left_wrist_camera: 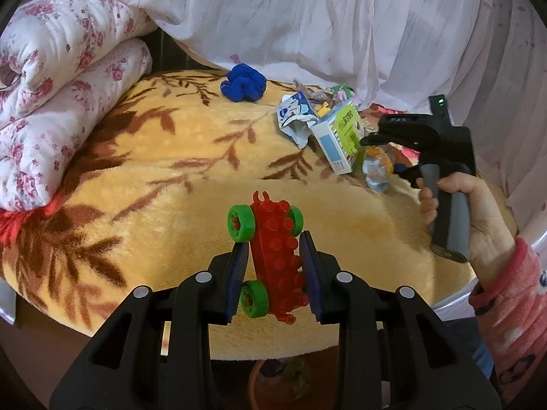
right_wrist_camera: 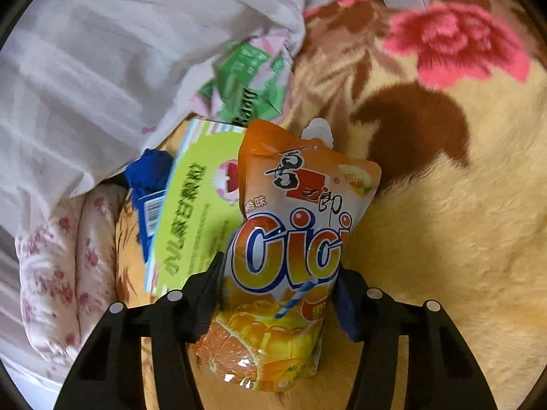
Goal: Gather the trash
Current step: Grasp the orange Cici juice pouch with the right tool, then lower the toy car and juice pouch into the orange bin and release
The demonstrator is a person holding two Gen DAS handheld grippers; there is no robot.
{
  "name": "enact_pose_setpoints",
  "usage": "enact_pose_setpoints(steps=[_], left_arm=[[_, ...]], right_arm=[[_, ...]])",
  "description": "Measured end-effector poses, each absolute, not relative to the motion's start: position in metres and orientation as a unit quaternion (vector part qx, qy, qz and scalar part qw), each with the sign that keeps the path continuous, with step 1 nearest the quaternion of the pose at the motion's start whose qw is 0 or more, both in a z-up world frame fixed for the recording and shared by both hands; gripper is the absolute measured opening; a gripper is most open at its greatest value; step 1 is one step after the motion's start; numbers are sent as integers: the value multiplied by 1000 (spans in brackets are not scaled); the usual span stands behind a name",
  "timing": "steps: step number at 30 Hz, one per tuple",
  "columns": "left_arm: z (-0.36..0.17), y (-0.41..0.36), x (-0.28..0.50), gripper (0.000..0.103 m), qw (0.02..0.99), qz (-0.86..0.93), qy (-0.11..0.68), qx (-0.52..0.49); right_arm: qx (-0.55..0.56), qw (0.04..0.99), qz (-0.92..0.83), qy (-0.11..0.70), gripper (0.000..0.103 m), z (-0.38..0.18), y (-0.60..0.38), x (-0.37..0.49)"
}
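My left gripper (left_wrist_camera: 273,242) is shut on a red toy brick car with green wheels (left_wrist_camera: 273,256), held over the yellow blanket (left_wrist_camera: 171,177). My right gripper (right_wrist_camera: 280,263) is shut on an orange Cici jelly pouch (right_wrist_camera: 290,239); in the left wrist view the right gripper (left_wrist_camera: 379,143) sits at the trash pile with the pouch (left_wrist_camera: 376,167) under it. The pile holds a green and white box (left_wrist_camera: 342,133), also in the right wrist view (right_wrist_camera: 198,205), a crumpled blue-white wrapper (left_wrist_camera: 295,116) and a green packet (right_wrist_camera: 246,82).
A blue balled sock (left_wrist_camera: 243,83) lies beyond the pile on the blanket. Floral quilts (left_wrist_camera: 61,78) are rolled at the left. White drapery (left_wrist_camera: 307,17) hangs along the back. A plant pot (left_wrist_camera: 273,382) stands on the floor below the bed edge.
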State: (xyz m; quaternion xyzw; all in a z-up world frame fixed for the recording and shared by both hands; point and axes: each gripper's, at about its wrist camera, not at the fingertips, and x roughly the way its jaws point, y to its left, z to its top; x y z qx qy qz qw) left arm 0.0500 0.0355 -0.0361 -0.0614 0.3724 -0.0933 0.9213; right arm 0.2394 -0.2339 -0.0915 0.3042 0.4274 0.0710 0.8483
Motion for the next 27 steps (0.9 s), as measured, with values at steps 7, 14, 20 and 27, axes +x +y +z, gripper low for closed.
enact_pose_setpoints(steps=[7, 14, 20, 27], left_arm=[[-28, 25, 43, 31, 925, -97, 364, -51], [-20, 9, 34, 31, 926, -104, 363, -35], [-18, -3, 22, 31, 925, -107, 364, -17], [-21, -11, 7, 31, 923, -110, 368, 2]], right_arm=[[253, 875, 99, 401, 55, -58, -242, 192], [199, 890, 119, 392, 56, -44, -243, 128], [112, 915, 127, 366, 56, -37, -233, 66], [48, 925, 156, 343, 56, -31, -214, 6]])
